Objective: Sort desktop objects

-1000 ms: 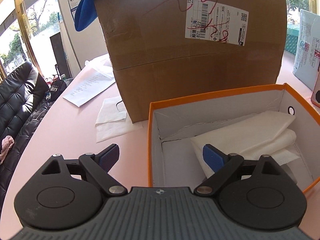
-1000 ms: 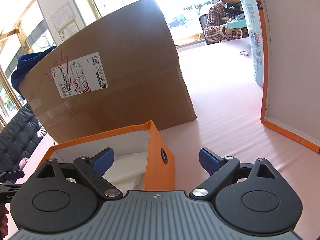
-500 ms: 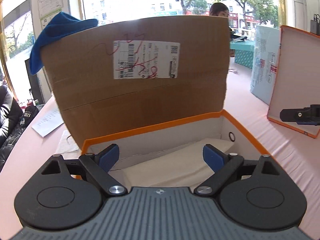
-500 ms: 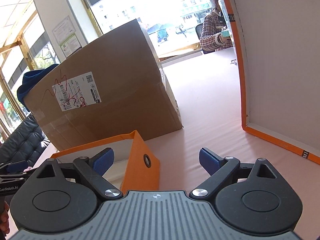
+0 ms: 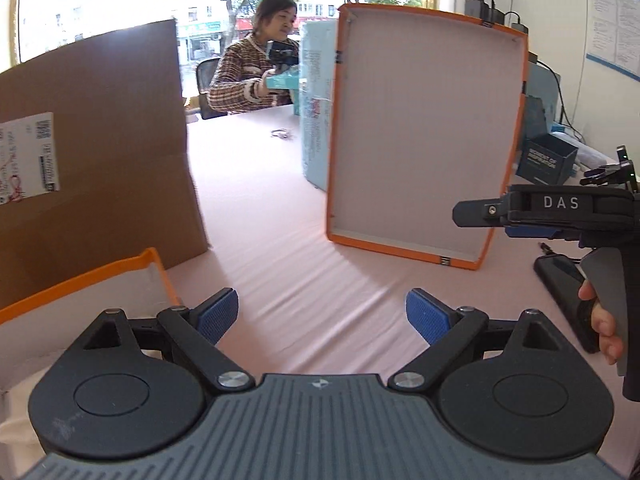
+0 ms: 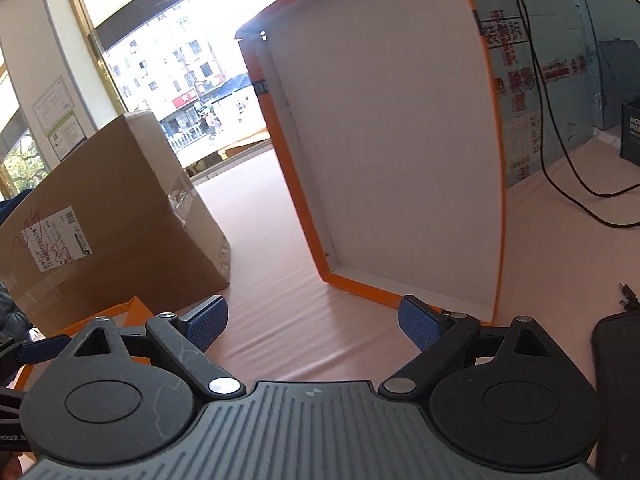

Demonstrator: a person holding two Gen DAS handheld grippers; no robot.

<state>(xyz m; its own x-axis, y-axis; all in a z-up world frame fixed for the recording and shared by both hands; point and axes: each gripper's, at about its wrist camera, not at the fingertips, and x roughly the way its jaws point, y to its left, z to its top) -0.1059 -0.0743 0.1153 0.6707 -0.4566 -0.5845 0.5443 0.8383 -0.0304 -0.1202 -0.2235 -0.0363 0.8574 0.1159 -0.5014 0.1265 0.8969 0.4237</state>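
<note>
An orange box lid with a white inside stands upright on the pink table; it also fills the right wrist view. The open orange box with white paper inside lies at the lower left, and its corner shows in the right wrist view. My left gripper is open and empty over bare table between box and lid. My right gripper is open and empty just in front of the lid; its body shows in the left wrist view. A black phone lies flat at the right.
A large brown cardboard box stands at the left. A pale blue carton stands behind the lid. A dark blue small box and cables are at the right. A person sits at the far side.
Both grippers have swung right, away from the open orange box and toward the standing lid. The right gripper has come closer to the lid. Both stay open.
</note>
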